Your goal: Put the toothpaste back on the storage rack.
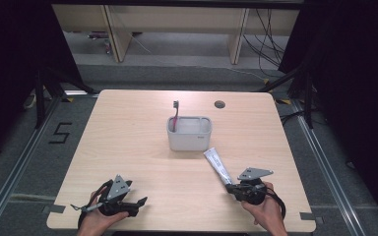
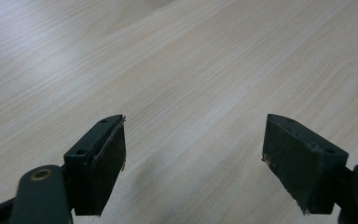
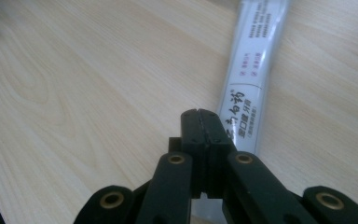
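Right gripper (image 3: 199,114) was pinched shut beside the toothpaste tube (image 3: 251,74), which lay on the table (image 1: 142,162) near the grey holder (image 1: 189,133). It needed opening first, then straddling the tube squarely. Left gripper (image 2: 193,154) sat wide, empty.

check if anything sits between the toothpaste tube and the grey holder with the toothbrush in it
Nothing visible does. The toothpaste tube lies just in front of the grey holder, with bare table between them. The right gripper is shut beside the tube's near end; whether it pinches it, I cannot tell.
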`<state>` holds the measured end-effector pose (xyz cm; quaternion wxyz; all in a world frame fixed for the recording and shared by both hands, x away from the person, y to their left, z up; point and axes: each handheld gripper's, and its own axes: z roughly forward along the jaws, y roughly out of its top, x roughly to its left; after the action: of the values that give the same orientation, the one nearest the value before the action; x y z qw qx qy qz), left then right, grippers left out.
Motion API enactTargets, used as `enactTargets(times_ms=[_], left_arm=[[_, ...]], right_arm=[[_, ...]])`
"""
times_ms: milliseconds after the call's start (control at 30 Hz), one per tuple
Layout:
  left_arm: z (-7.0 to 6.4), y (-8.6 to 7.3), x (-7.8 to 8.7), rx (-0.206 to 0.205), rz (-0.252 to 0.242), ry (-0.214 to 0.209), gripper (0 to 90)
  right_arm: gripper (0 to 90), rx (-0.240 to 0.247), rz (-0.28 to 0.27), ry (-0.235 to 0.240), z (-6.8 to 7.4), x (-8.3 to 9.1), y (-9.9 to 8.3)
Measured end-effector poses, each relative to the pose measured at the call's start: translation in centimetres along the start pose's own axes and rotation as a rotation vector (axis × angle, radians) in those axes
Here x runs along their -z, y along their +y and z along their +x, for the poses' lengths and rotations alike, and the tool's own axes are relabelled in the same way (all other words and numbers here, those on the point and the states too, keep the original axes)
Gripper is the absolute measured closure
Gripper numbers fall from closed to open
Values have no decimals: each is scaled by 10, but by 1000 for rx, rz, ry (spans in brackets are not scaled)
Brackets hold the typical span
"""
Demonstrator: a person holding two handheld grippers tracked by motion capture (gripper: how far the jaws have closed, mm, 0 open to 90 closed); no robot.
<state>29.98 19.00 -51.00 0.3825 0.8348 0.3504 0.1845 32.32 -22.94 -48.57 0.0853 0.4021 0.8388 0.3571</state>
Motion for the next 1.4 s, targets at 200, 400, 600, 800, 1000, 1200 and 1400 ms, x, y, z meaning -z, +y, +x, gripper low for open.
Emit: enactTargets(times_ms=[200,400,600,800,1000,1200,1400], left_arm=[[-1,0,0,4,-3,-10,210],[0,-1,-2,3,-8,2,211],[-1,0,-1,0,-1,-2,211],[-1,0,-1,5,-2,-7,211],[0,0,0,-9,8,0,211],[-1,0,-1,3,0,0,211],[-1,0,0,2,0,-1,211]], right_arm=[[891,1,-23,-11,-6,4,-1],[751,51,-13,-55,-10,16,11],[564,26,17,-107,-11,8,24],[508,33,100,-108,-14,-2,36],[493,11,175,-112,-16,-12,51],[523,40,222,-126,-15,-22,62],[524,43,289,-119,-17,-35,70]])
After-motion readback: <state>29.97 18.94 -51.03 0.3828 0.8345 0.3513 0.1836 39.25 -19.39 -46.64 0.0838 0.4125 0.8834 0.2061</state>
